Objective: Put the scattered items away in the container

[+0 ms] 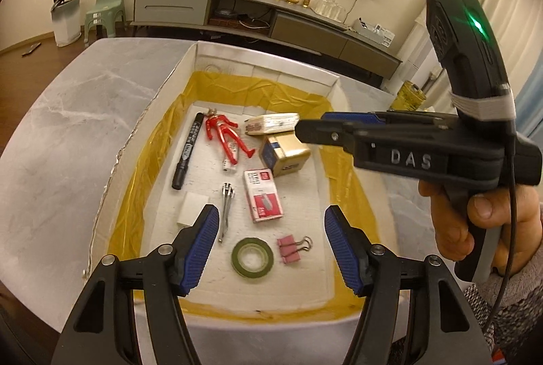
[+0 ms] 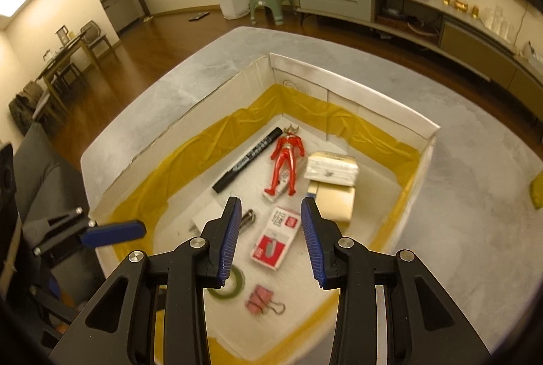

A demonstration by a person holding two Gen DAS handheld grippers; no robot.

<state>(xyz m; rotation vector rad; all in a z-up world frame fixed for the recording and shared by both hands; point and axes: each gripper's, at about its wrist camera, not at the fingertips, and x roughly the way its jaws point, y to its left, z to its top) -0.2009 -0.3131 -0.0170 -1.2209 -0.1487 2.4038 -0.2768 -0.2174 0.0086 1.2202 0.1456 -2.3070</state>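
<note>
The left gripper (image 1: 268, 243) hung over the near end of the white box (image 1: 190, 66), its blue pads spread wide with nothing between them. The right gripper (image 2: 269, 239) hovered above the same box, likewise released and empty; in the left view it reached in from the right, held by a hand (image 1: 482, 229). Under them, nearest the front wall, lay a green roll of tape (image 1: 252, 257) and just beside it a pink binder clip (image 1: 292, 249). A little farther in sat a red-and-white staple box (image 1: 262, 195), a metal nail clipper (image 1: 226, 205) to its left, and a small white block (image 1: 193, 209) beyond that. Past these lay a black marker (image 1: 187, 150) alongside a red toy figure (image 1: 225, 136), with a gold-and-blue carton (image 1: 285, 154) and a white tissue pack (image 1: 271, 124) to the right, the pack partly over the carton. Yellow tape (image 1: 258, 90) lined the box's inner walls. The box stood on a grey marble table (image 1: 68, 127).
</note>
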